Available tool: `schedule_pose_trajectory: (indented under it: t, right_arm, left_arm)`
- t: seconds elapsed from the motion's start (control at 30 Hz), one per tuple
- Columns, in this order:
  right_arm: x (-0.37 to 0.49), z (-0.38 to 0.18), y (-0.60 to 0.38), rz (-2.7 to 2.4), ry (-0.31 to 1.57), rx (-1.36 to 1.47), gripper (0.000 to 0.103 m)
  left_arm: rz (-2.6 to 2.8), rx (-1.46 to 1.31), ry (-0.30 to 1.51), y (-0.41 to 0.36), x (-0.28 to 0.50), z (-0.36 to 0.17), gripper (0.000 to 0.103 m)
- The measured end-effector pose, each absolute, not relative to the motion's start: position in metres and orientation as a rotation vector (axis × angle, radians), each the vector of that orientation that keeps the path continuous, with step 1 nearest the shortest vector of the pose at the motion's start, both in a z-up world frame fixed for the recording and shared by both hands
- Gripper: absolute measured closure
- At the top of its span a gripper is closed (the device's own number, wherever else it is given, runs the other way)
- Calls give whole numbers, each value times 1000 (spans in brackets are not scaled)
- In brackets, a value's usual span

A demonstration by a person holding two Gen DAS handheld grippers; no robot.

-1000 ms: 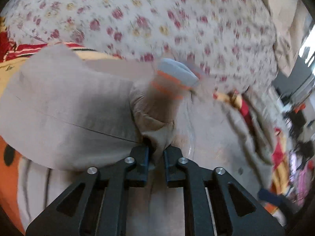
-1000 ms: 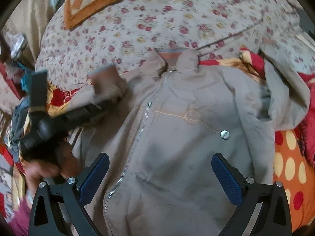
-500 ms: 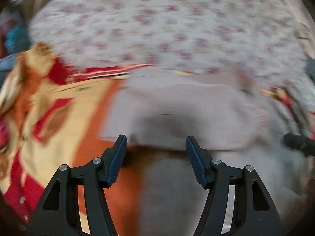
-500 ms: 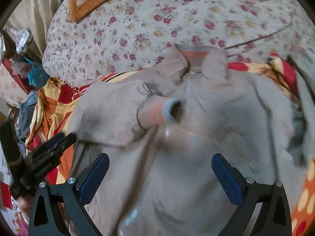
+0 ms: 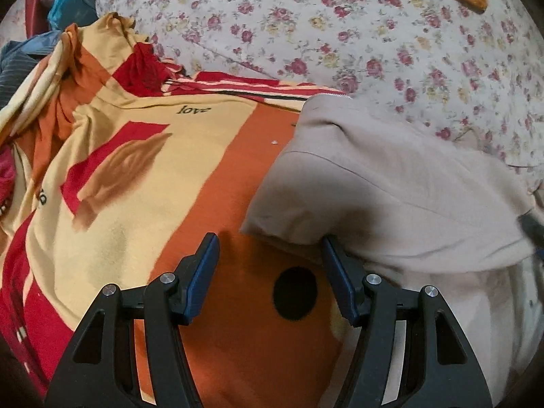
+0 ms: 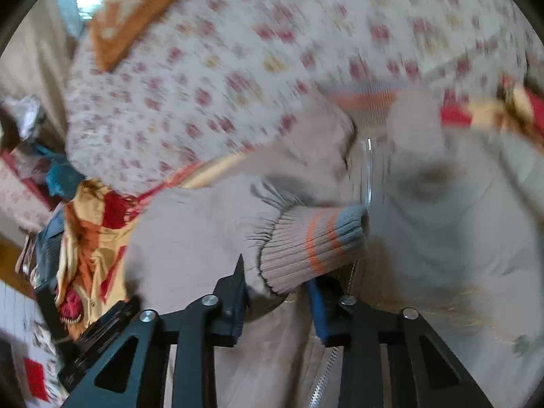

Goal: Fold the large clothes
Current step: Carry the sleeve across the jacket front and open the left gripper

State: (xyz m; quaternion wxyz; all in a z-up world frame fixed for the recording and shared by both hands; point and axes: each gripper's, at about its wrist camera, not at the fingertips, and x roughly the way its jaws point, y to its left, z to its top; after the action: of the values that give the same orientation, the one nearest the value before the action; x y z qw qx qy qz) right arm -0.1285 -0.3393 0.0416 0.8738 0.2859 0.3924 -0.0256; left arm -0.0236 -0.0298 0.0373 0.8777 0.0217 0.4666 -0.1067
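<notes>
**foldfan:** So where was the beige zip-front jacket (image 6: 425,210) at that point? It lay spread on the orange, yellow and red patterned blanket (image 5: 142,156) on the bed, collar up toward 12 o'clock against the white bedsheet with red roses (image 5: 357,34). One sleeve was already folded in across the chest.

**lintroller:** Yep, and the right gripper (image 6: 277,301) was right on it. Its jaws had just been closing, and the ribbed sleeve cuff with the orange and grey bands (image 6: 312,244) sat between them. Looked like a narrow grip on the base of the cuff, though that view was blurry, so I wouldn't swear the pads pressed fully.

**foldfan:** And the left gripper (image 5: 268,255)?

**lintroller:** Jaws stood wide, nothing in them. It hung over the blanket near a black dot (image 5: 295,293), with the folded shoulder edge of the jacket starting at about 1 o'clock from its tips, just touching the right-hand finger.

**foldfan:** So the sleeve ran roughly 9 to 3 across the chest, cuff end at 3?

**lintroller:** That's how I read it. Right hand was clearly the nearer one for placing the cuff; the left was better set for the side edge.
</notes>
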Motion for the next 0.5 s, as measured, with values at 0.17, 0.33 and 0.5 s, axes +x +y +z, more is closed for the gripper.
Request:
schedule_pose_trajectory:
  t: [0.17,0.33,0.5]
  right_arm:
    - [-184,88,-372,-165,682,506,76]
    - [-207,60,-422,-369,769,512,76]
    - [-213,35,-436,-351,831,588,76]
  left_arm:
    - [-333,14,922,-28,-39,57,41]
    - [-403,46,963,-42,-44,50,41]
    - [-443,121,951,-61,-52,45,41]
